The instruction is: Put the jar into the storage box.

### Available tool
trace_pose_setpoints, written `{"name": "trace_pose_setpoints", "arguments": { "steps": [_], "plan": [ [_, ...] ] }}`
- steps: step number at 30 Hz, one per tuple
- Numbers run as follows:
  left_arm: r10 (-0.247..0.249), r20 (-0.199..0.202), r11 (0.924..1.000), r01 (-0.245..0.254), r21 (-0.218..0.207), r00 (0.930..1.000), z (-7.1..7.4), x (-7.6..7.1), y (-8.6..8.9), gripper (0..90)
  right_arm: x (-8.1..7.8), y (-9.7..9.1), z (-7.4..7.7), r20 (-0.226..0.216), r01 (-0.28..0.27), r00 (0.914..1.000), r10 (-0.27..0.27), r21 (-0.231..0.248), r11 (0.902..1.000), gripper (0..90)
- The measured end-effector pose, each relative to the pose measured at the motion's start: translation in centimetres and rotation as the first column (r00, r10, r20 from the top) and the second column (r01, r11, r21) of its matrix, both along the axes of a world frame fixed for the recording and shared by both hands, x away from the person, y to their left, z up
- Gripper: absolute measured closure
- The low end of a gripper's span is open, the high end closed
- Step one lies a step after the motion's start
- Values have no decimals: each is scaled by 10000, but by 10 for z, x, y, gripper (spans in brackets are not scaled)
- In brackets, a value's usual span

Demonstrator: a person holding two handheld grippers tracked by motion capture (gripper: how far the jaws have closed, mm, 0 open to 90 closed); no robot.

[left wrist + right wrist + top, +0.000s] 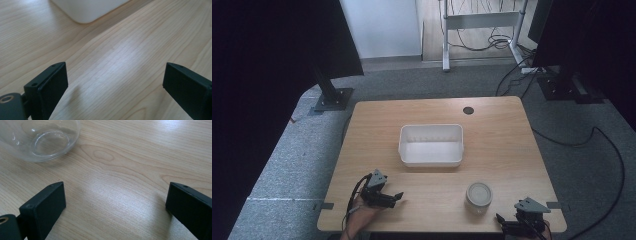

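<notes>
We were in what looked like a lab or office test room, shown by grey carpet (287, 160), a bare wooden table (502, 130) fenced by dark panels (272, 45) on bolted stands (331, 97), and loose cables (482, 42) under a metal desk frame (482, 20).

A white tub (430, 145) sits mid-table (502, 145); nearer than it, to the right, stands what looks like a glass jar (478, 197).
</notes>
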State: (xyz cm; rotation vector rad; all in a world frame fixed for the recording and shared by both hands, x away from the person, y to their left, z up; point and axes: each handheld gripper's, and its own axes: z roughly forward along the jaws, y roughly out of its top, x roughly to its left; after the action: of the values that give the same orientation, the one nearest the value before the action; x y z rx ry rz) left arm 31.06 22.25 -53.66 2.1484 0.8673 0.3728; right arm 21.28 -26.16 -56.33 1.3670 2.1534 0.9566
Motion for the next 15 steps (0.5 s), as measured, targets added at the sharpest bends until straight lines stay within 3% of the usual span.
{"name": "trace_pose_setpoints", "arguments": {
  "steps": [15],
  "plan": [
    [-634, 112, 9974, 637, -344, 9979, 9, -4, -25, 43, 0, 0, 0, -3, 3, 10000, -3, -1, 10000, 23]
  ]
}}
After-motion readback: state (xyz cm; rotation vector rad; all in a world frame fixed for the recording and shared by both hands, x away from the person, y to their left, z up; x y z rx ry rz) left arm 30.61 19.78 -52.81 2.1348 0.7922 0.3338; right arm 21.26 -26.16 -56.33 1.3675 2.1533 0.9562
